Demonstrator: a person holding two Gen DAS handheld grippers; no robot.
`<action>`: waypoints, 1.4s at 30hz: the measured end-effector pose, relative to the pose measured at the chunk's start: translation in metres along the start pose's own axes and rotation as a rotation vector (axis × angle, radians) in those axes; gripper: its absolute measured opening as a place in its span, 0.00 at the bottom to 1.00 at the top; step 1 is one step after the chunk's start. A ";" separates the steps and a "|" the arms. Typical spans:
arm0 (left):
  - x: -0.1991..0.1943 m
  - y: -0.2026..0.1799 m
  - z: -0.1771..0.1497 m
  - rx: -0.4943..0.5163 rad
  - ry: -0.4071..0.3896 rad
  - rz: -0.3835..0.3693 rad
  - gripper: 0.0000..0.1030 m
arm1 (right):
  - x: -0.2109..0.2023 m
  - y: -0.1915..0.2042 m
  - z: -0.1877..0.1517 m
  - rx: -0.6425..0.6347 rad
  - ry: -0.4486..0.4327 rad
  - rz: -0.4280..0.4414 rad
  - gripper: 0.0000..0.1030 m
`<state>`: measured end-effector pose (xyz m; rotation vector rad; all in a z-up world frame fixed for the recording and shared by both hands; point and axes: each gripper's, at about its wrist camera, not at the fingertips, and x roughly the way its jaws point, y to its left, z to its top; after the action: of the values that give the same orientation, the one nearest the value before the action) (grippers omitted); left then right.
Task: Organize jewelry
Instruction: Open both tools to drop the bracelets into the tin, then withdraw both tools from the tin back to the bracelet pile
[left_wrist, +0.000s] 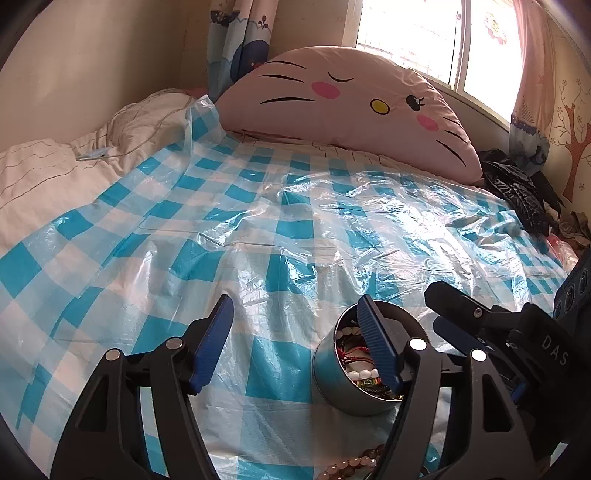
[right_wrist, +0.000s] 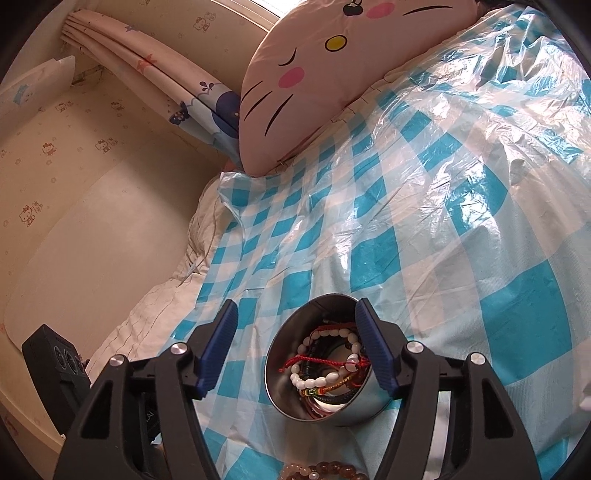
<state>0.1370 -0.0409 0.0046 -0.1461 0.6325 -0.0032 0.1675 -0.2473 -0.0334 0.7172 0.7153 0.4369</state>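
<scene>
A round metal tin (left_wrist: 334, 387) (right_wrist: 280, 384) stands on the blue-and-white checked plastic sheet on the bed. It holds several bracelets (right_wrist: 325, 365): white beads, red cord, dark bands. A pink and brown bead bracelet (left_wrist: 354, 463) (right_wrist: 321, 470) lies on the sheet in front of the tin, at the bottom edge of both views. My left gripper (left_wrist: 295, 332) is open and empty, its right finger over the tin. My right gripper (right_wrist: 295, 336) is open and empty, its right finger at the tin's rim. The right gripper also shows at the right of the left wrist view (left_wrist: 443, 317).
A large pink cat-face pillow (left_wrist: 347, 99) (right_wrist: 325, 66) leans at the head of the bed. A cream quilt (left_wrist: 55, 173) lies along the left side by the wall. Dark clothing (left_wrist: 517, 192) is heaped at the far right. The checked sheet (left_wrist: 258, 229) covers the bed.
</scene>
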 end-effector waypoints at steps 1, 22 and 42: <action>0.000 0.000 0.000 0.003 -0.001 0.002 0.66 | 0.000 0.000 0.000 0.001 0.001 -0.002 0.64; -0.018 0.026 -0.029 0.008 0.094 0.001 0.70 | -0.042 -0.007 -0.019 -0.109 0.105 -0.181 0.66; -0.078 0.002 -0.077 0.211 0.154 -0.060 0.78 | -0.067 0.007 -0.089 -0.399 0.265 -0.554 0.74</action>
<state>0.0281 -0.0458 -0.0110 0.0398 0.7768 -0.1394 0.0567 -0.2429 -0.0465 0.0686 1.0013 0.1541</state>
